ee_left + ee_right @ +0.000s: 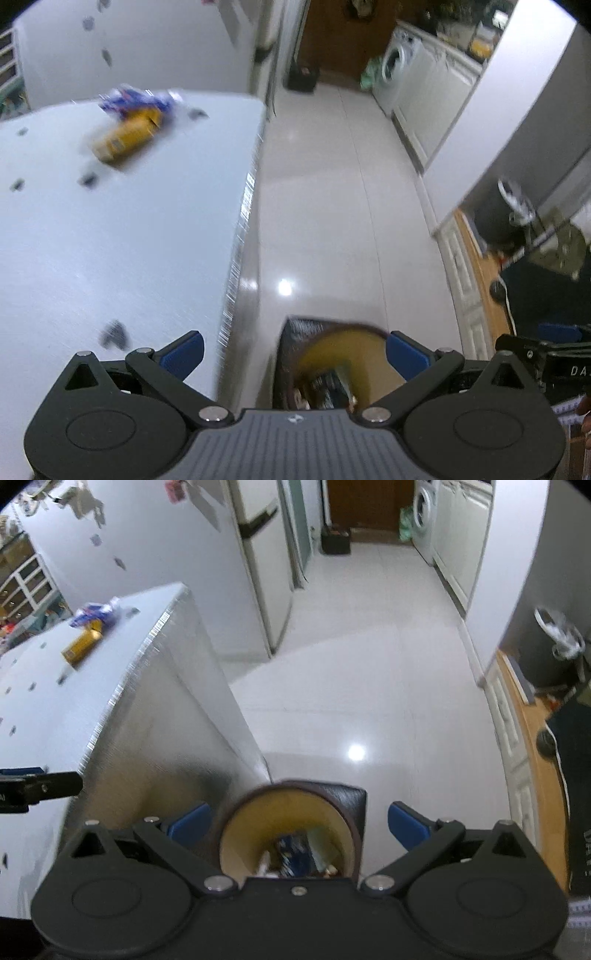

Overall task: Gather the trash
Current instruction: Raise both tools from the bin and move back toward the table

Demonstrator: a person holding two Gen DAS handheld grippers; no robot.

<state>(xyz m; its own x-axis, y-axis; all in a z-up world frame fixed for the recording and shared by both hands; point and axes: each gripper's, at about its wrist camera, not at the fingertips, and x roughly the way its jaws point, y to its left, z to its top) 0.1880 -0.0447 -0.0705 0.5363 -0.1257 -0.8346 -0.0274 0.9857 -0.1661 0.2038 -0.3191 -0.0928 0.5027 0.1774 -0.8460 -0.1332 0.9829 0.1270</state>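
— Both claws first, then: what are they doing?

— Left claw [294,349] has its blue pads spread wide with nothing between them; it hangs over the right edge of the desk [110,240], above the floor [332,184]. Right claw [300,821] is spread wide too and carries nothing, straight over the bin.

— Start at the left. What's on the desk?

— On its far left part lies a yellow box [127,138] on its side, touching a crumpled blue-and-white wrapper [135,99] just beyond it. Small dark specks are scattered over the white top; both views are blurred, so I can't tell what they are.

— And moving right?

— A round bin [291,834] with a dark rim and yellowish inner wall stands on the floor just beside the desk's near right corner. Bits of trash lie at its bottom, one of them blue. Farther off stands a fridge [262,572], and at the far right a washing machine [424,520].
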